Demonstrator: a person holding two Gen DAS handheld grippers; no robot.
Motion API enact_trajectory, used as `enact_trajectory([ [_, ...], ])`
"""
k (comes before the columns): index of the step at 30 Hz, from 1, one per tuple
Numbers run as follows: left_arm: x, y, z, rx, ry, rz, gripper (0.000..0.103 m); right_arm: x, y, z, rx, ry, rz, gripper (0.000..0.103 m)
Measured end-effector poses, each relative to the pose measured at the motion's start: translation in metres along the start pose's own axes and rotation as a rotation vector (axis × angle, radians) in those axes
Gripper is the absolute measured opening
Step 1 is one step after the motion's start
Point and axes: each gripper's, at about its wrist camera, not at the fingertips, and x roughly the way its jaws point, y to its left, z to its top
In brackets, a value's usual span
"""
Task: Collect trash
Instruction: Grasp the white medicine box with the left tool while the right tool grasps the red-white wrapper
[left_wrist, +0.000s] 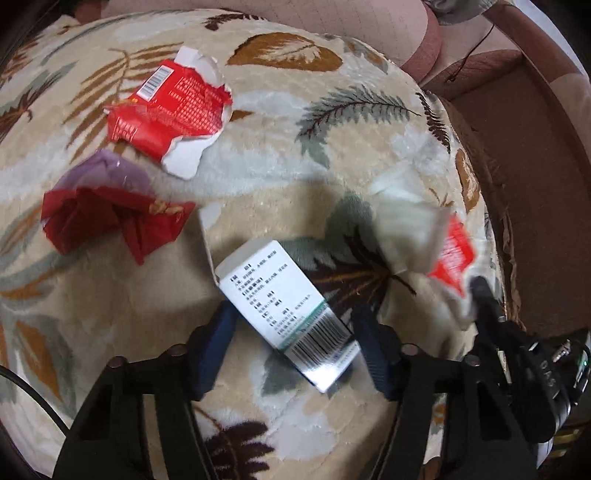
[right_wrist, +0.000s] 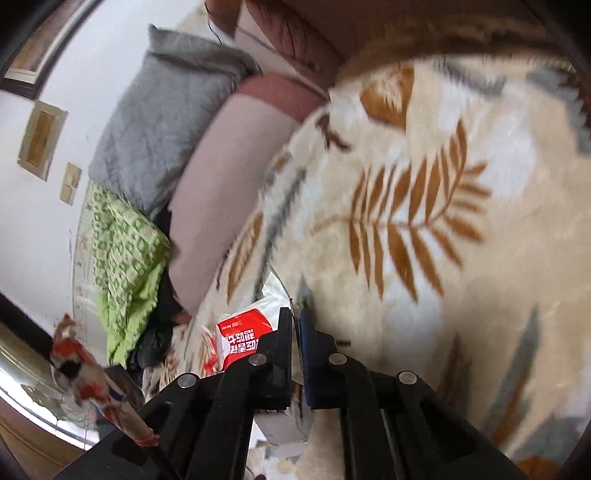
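Here the left claw (left_wrist: 291, 343) hangs spread wide over the leaf-patterned blanket (left_wrist: 295, 155), its fingers straddling a white medicine box (left_wrist: 284, 314), seemingly lined up to pinch it; a torn red wrapper (left_wrist: 173, 110) lies at eleven o'clock, crumpled red paper (left_wrist: 110, 221) at ten; the right claw (right_wrist: 295, 354) is clamped on a red-and-white plastic wrapper (right_wrist: 243, 332), likely carrying it off as trash.

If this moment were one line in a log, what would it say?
left gripper: open, around white box | right gripper: shut on wrapper | left on blanket: torn red packet, red paper
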Motion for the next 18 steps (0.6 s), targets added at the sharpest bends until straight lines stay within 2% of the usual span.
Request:
enact_trajectory([
  [2,-0.004,-0.002,-0.002,0.019,-0.006,0.001,0.047,-0.011,0.006,0.001,-0.024,-0.051,-0.024,0.005],
  [4,-0.011,-0.004,-0.004,0.036,-0.029,0.008,0.041,-0.019,0.010,0.002,-0.039,-0.081,-0.029,0.005],
  [8,-0.023,-0.002,-0.010,0.031,-0.038,-0.014,0.040,-0.033,0.015,0.004,-0.058,-0.131,-0.042,0.005],
  [12,-0.049,-0.003,-0.019,0.033,-0.063,-0.070,0.040,-0.039,0.013,0.004,-0.047,-0.142,-0.033,0.005],
  [15,-0.082,-0.014,-0.029,0.089,-0.139,-0.081,0.040,-0.049,0.020,0.006,-0.054,-0.156,-0.016,0.005],
  [18,-0.122,-0.030,-0.047,0.185,-0.253,-0.052,0.040,-0.075,0.038,0.000,-0.110,-0.184,-0.031,0.005],
])
